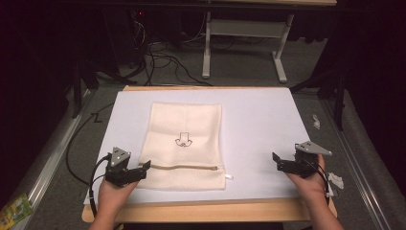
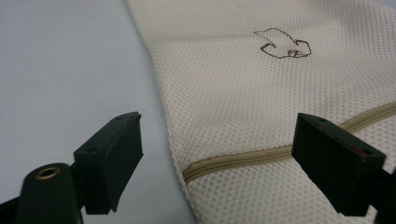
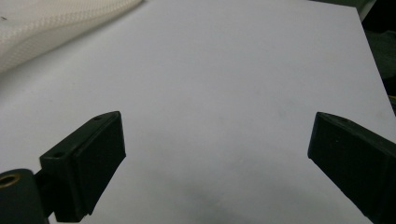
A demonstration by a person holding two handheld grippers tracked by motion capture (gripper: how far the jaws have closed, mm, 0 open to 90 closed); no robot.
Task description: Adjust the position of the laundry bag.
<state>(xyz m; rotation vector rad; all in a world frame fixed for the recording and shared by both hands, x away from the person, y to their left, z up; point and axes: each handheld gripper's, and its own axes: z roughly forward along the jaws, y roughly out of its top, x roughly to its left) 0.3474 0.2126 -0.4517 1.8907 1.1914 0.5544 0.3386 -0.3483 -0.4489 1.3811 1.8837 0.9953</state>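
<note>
A cream mesh zip bag [image 1: 184, 143] lies flat on the white sheet [image 1: 258, 124], with a small dark emblem [image 1: 183, 139] in its middle and a tan zipper [image 1: 179, 167] running across near its front edge. My left gripper [image 1: 139, 170] is open at the bag's front left corner, its jaws either side of the zipper's left end [image 2: 219, 163]. The zipper's white pull [image 1: 229, 177] sticks out at the bag's right side. My right gripper [image 1: 277, 163] is open over bare sheet [image 3: 219, 93], well right of the bag [image 3: 51, 28].
The sheet rests on a wooden board [image 1: 206, 211] at the front. Beyond the table are a white desk frame [image 1: 244, 43] and tangled cables [image 1: 163, 62] on the floor. Bits of crumpled paper [image 1: 336, 179] lie at the right, a colourful packet [image 1: 14, 208] at the far left.
</note>
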